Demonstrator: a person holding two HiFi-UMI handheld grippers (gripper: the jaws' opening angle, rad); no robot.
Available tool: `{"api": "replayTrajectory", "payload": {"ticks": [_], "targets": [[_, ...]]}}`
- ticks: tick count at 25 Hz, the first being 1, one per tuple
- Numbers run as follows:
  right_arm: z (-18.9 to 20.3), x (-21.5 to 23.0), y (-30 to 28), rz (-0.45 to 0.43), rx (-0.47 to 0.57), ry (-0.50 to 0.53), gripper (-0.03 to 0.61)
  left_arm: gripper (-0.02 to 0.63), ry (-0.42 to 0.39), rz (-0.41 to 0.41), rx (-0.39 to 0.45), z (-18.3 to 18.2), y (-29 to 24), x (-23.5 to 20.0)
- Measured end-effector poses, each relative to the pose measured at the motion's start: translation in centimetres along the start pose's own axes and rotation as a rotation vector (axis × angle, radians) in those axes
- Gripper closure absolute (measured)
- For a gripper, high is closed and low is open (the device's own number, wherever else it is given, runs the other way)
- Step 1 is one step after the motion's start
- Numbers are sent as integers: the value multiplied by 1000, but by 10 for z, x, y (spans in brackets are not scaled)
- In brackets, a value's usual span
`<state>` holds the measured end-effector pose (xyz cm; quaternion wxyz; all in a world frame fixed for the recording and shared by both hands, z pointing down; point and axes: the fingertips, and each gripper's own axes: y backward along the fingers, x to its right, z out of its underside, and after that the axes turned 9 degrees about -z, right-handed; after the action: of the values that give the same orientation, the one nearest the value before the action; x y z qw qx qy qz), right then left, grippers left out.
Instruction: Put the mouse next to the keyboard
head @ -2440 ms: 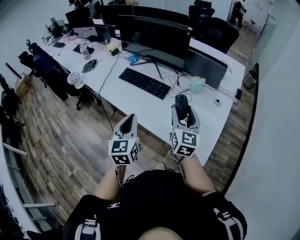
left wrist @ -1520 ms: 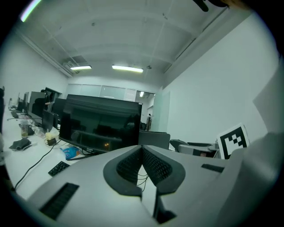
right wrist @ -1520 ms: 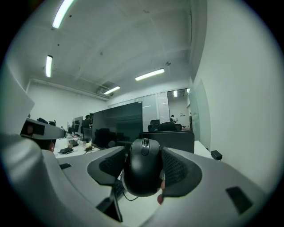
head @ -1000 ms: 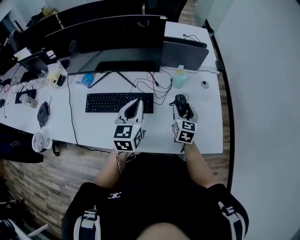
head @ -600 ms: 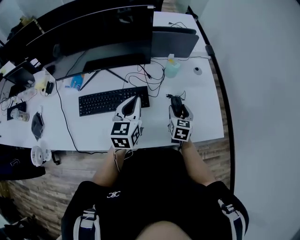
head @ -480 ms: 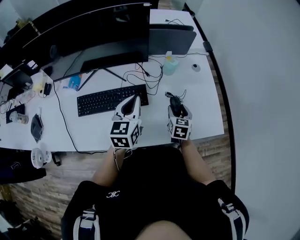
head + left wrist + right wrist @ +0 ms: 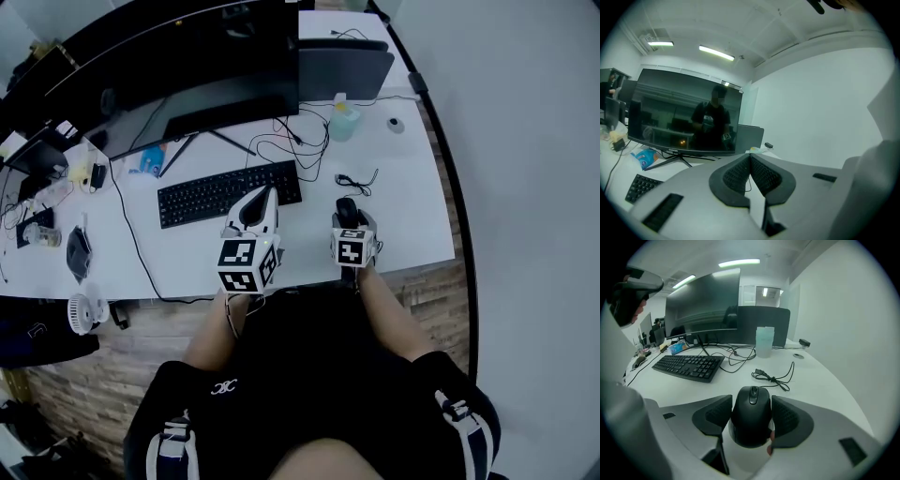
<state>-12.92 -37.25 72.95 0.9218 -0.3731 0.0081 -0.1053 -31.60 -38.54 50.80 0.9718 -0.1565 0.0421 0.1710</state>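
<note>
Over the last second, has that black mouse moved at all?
Yes. Held in the right gripper, the mouse has come back toward the near edge of the desk, away from the loose cable.

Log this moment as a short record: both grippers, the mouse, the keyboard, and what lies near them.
left gripper: jaws shut, nothing between them
right gripper: shut on the mouse
mouse position: right of the keyboard, apart from it, nearer the front edge of the desk
mouse lifted or resting: cannot tell
nearby: loose cable beyond the mouse; pale bottle near the monitor
</note>
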Motion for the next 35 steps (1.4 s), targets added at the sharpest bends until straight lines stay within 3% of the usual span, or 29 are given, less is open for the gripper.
{"api": "replayTrajectory", "payload": {"ticks": [11,18,21,25,27,31,35], "targets": [[3,3,-32,29,-79,-36,298,601,-19,-51,19,-9,17,-19],[-6,8,-44,38,-61,-42,290,601,-20,-79,31,-11,23,-30],[-23,9,-35,16,44,-70,290,601,-19,-79,32,-11,25,-31],[-69,5,-1,7,226,-34,309,601,-17,-76,33,-9,25,-31],[-101,-1,28,5,358,3,392,601,-18,-72,34,-9,23,-29],[-163,-20,92,-107,607,32,548,601,-21,-66,50,-13,21,-23],[-199,-29,139,-126,712,73,563,601,-25,-67,60,-17,17,-19]]}}
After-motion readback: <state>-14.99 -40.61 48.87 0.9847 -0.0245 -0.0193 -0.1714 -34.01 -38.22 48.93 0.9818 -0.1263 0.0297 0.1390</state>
